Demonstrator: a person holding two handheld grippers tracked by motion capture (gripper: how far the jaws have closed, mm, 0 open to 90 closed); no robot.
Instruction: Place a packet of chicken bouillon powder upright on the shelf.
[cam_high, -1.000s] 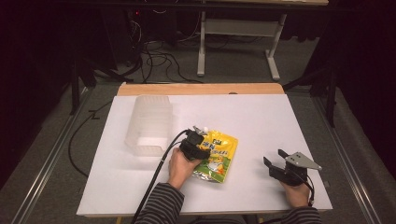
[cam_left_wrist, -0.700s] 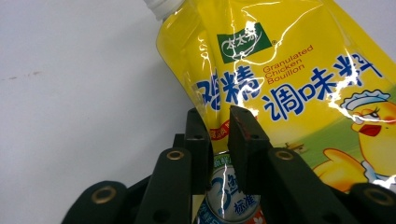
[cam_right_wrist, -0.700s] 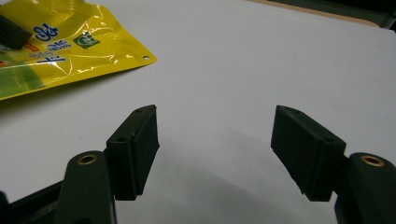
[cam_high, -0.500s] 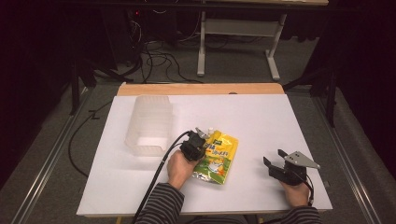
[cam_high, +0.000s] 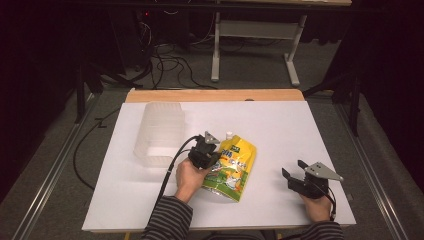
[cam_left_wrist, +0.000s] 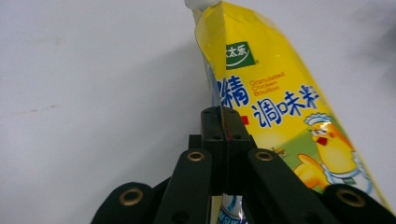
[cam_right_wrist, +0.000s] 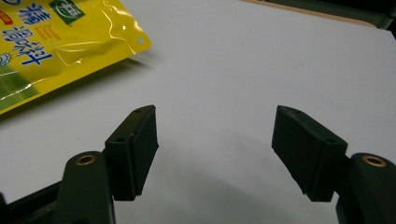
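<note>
The yellow pouch (cam_high: 231, 167) lies near the middle of the white table (cam_high: 280, 125) in the high view, its white cap pointing away from the person. The left claw (cam_high: 210, 150) sits at the pouch's left edge, clamped on it. A clear plastic container (cam_high: 160, 132) stands just to the left of that. The right claw (cam_high: 295, 176) rests on the table well to the right of the pouch, jaws spread.

In the left gripper view, the left claw (cam_left_wrist: 223, 119) has just been closing; its jaws now pinch the pouch's (cam_left_wrist: 280, 102) edge.

In the right gripper view, the right claw (cam_right_wrist: 215, 140) gapes wide with nothing between its jaws, and the pouch (cam_right_wrist: 56, 42) lies off to the upper left.
</note>
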